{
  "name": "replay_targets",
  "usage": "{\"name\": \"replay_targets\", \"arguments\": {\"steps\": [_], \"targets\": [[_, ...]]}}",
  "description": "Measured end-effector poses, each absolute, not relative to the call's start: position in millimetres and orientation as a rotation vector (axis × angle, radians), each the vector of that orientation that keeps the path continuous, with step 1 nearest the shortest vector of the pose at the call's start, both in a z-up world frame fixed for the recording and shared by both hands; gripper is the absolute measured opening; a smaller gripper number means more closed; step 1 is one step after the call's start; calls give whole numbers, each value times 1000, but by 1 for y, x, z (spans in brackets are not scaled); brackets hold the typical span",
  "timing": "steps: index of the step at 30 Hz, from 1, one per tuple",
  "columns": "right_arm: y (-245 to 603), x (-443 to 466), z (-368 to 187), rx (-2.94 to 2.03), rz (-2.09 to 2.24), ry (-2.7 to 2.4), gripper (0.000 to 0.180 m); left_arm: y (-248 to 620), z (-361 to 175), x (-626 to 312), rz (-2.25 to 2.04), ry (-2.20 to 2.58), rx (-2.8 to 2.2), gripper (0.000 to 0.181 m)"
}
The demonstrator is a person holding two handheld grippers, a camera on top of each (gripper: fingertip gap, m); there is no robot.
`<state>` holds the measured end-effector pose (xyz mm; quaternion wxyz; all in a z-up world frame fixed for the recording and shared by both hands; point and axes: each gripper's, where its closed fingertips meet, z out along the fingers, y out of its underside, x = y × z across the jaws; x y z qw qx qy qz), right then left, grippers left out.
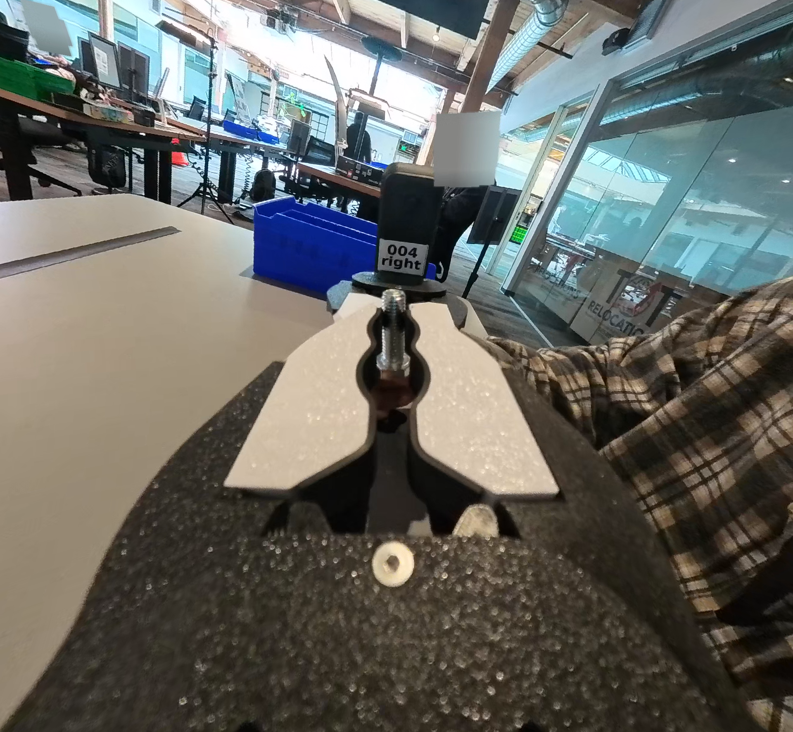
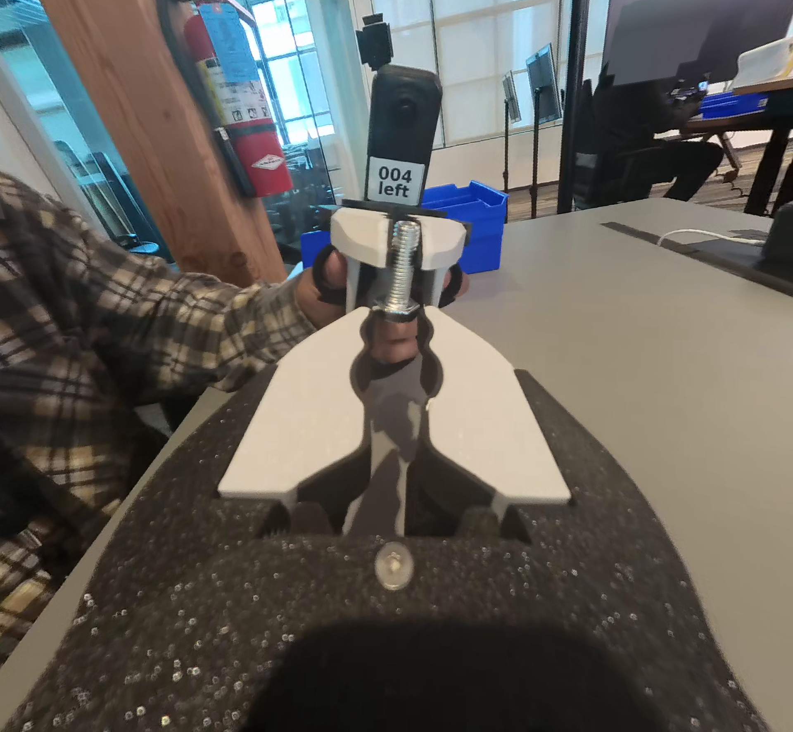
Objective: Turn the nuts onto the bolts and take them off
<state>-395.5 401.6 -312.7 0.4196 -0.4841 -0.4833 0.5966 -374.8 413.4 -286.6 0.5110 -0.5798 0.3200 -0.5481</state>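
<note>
In the left wrist view my left gripper (image 1: pixel 391 313) is shut on a silver bolt (image 1: pixel 391 336). The bolt lies in the notches between the white fingers (image 1: pixel 317 402), and its threaded end points at the right gripper's camera body (image 1: pixel 407 205) just beyond. In the right wrist view my right gripper (image 2: pixel 397 317) is shut at its tips on a hex nut (image 2: pixel 397 311). The nut sits on the thread of the bolt (image 2: pixel 403 265), which runs on into the left gripper's white body (image 2: pixel 360 235). Both grippers are held above the table, facing each other.
The grey table (image 1: pixel 107 346) (image 2: pixel 600 325) lies below, with a cable slot (image 1: pixel 86 248) and a white cable (image 2: pixel 703 235). A blue bin (image 1: pixel 309 239) (image 2: pixel 472 213) stands at its far edge. Plaid sleeves (image 1: pixel 643 411) (image 2: pixel 128 325) are close by. A fire extinguisher (image 2: pixel 253 145) hangs on a wooden post. Left and right tips are no more than a few centimetres apart.
</note>
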Motion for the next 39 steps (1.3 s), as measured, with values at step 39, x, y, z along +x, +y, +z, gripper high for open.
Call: {"name": "replay_targets", "arguments": {"steps": [39], "targets": [[426,-363,-276,-1160,1455,-1085,29,416,-295,-373,-1275,795,-1423,9]]}}
